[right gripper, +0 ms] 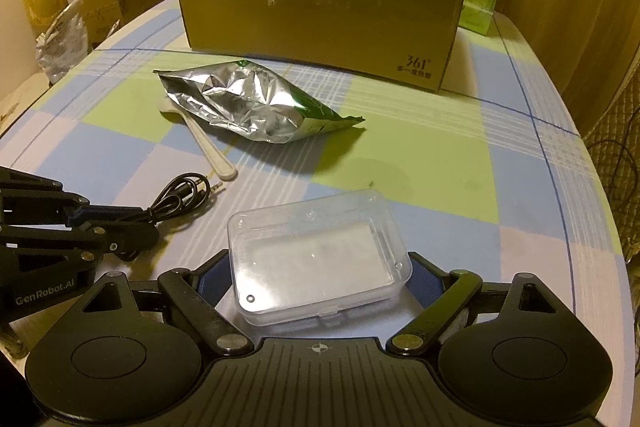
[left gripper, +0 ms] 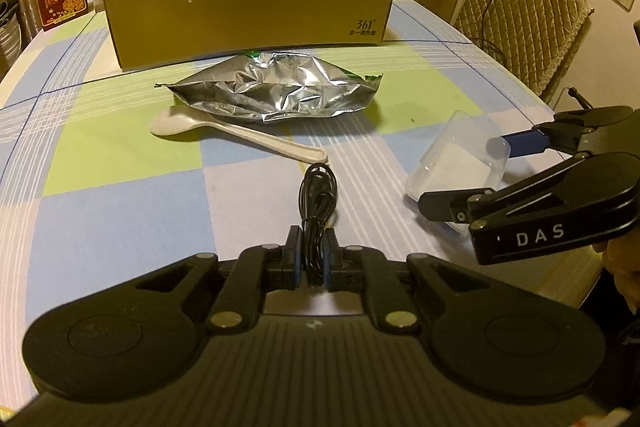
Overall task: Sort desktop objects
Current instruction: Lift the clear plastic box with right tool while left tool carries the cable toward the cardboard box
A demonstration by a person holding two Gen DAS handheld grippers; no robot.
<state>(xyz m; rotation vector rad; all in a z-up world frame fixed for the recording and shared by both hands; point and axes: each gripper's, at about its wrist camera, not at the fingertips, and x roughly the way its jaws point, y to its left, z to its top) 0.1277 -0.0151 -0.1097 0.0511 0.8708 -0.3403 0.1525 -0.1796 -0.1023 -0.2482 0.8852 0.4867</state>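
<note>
Both my grippers loaded, lower frame.
Left gripper pinches limp cable mid-bundle; right gripper clamps light, slippery plastic box sides.

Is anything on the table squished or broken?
The silver foil bag in front of the cardboard box is crumpled and lies flat, partly over the bowl of the white spoon. Nothing looks broken or spilled. The black cable and clear plastic box look fine.
</note>
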